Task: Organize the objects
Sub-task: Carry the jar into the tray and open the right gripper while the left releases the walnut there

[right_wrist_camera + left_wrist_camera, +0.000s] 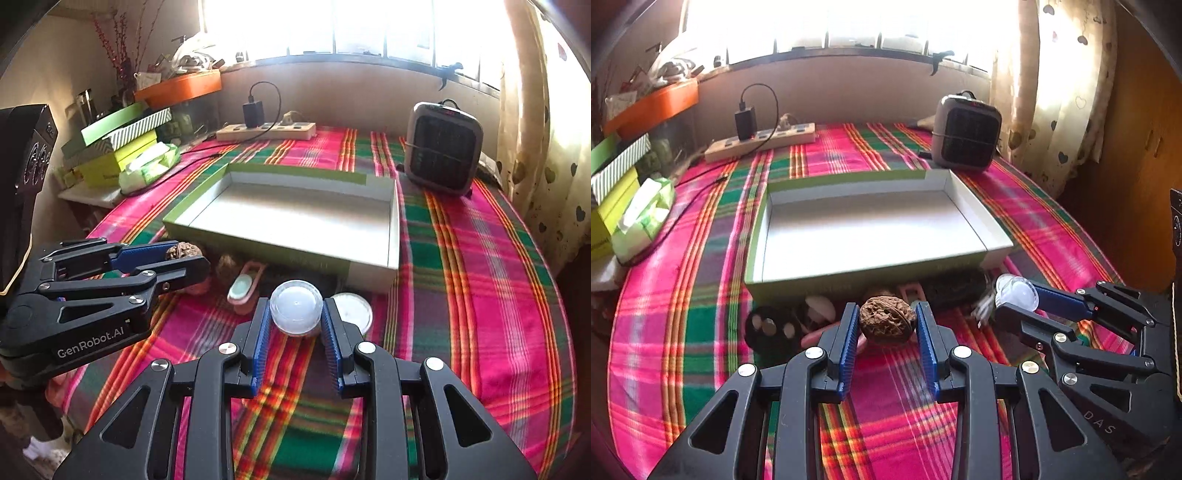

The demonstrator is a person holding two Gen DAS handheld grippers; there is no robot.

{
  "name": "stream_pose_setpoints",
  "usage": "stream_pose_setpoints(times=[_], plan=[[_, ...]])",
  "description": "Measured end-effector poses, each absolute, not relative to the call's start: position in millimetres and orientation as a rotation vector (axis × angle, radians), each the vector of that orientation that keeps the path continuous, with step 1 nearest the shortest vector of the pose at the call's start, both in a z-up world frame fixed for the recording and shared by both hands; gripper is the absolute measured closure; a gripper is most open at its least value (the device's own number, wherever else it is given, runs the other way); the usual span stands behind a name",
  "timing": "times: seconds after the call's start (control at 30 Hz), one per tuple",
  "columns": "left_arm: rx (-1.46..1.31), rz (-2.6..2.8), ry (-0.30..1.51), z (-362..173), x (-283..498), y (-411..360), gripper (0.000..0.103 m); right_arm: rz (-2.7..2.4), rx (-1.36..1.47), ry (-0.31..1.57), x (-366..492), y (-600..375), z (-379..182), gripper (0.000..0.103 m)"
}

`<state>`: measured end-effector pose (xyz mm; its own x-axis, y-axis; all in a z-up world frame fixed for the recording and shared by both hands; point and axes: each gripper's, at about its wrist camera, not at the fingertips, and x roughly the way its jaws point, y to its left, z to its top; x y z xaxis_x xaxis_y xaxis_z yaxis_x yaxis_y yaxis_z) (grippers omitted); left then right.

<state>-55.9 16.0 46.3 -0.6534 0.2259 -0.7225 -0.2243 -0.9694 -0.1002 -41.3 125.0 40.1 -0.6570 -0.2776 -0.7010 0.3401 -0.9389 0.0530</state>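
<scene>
A walnut sits pinched between the blue pads of the left gripper, just short of the near wall of the shallow green-sided box. The right gripper clamps a clear round container beside it. Crowded along that wall lie a black disc, a pink clip and a white lid. Beyond the box stand a heater and a power strip on the plaid cloth.

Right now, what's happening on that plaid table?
A person holds two grippers. The left gripper is shut on a walnut; the right gripper is shut on a small clear round jar. Both are near the empty green-edged tray, nothing in it yet. More small items lie along its near side.
</scene>
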Motion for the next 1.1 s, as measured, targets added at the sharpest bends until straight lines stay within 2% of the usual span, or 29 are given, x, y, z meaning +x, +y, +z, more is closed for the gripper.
stream_pose_setpoints(times=[0.47,1.1], plan=[[-1.172,2.668,-0.021,52.5,-116.6,12.4,0.074,-2.606,1.083,0.133,-101.3,115.5,53.3,0.074],[-1.282,2.666,-0.039,34.1,-199.8,2.9,0.074,-2.615,1.234,0.099,-193.1,110.4,32.8,0.074]])
